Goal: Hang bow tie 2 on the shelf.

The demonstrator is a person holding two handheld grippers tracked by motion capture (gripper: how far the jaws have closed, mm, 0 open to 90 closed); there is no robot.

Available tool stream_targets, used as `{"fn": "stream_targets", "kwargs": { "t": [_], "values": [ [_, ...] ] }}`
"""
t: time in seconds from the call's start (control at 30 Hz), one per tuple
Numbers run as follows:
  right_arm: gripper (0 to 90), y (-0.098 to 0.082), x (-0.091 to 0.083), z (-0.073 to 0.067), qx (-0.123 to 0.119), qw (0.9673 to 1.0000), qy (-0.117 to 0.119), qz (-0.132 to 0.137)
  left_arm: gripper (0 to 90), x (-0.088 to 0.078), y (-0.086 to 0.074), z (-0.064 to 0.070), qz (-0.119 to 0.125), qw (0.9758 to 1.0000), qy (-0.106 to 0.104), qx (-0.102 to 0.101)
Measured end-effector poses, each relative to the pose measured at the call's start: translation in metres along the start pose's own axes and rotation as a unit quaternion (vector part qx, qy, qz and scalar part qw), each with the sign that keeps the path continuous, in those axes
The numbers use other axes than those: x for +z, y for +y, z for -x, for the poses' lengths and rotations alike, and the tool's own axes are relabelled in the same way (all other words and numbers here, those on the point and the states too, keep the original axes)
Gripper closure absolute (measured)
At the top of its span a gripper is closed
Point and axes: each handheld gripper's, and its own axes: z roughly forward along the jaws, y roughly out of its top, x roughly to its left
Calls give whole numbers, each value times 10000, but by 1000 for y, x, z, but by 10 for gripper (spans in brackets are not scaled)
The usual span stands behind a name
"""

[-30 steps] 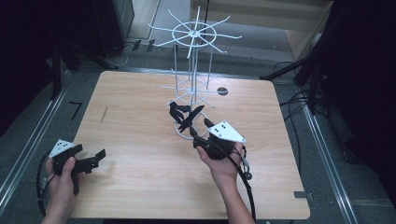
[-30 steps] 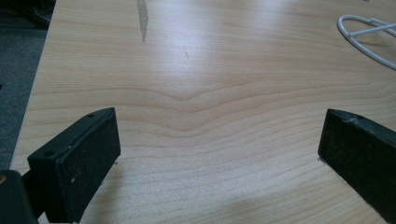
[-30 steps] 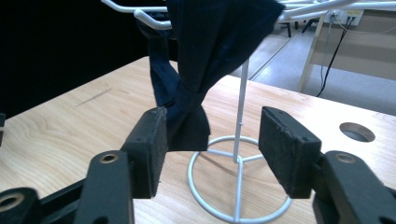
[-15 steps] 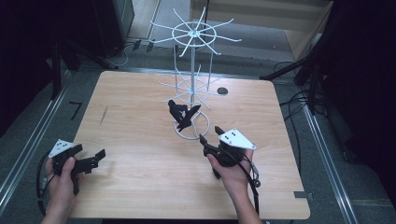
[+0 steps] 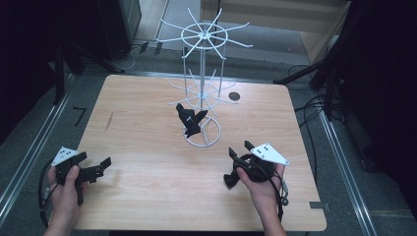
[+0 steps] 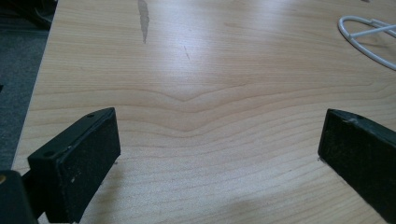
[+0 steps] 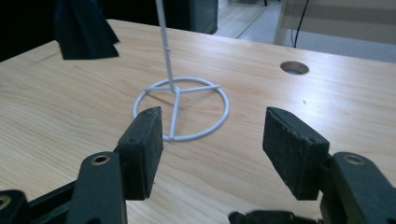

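A white wire rack (image 5: 202,54) with two tiers of spokes stands on a ring base (image 5: 202,132) at the table's middle. A black cloth-like item (image 5: 191,120) hangs from its lower tier, just above the base. My right gripper (image 5: 237,163) is held open near the front right, apart from the rack and pointing at it. Its own view shows the jaws (image 7: 212,144) spread with nothing between them, the ring base (image 7: 182,109) ahead and the black item (image 7: 84,28) at upper left. Over bare wood at the front left, my left gripper (image 5: 96,164) (image 6: 219,154) is open and empty.
The wooden table (image 5: 147,196) has a round cable hole (image 5: 234,96) behind the rack and a dark streak (image 5: 109,121) on its left side. Cables and dark stands lie on the floor around the table. A curve of the ring base (image 6: 369,28) shows in the left gripper view.
My right gripper has drawn back from the rack toward the front right edge, leaving the black item hanging there. The left gripper has stayed where it was.
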Motion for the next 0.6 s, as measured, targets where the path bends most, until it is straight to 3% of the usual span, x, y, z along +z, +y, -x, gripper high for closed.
{"fn": "stream_targets", "kwargs": {
  "t": [0.27, 0.47, 0.6],
  "values": [
    [398, -18, -4, 22, 301, 9993, -195, -135, 0, 0, 0, 0, 3, 10000, 7, 16],
    [405, -28, -3, 37, 598, 9964, -494, -352, 0, 0, 0, 0, 5, 10000, 7, 3],
    [407, -32, -2, 45, 652, 9947, -656, -457, 0, 0, 0, 0, 6, 10000, 18, 22]
  ]
}}
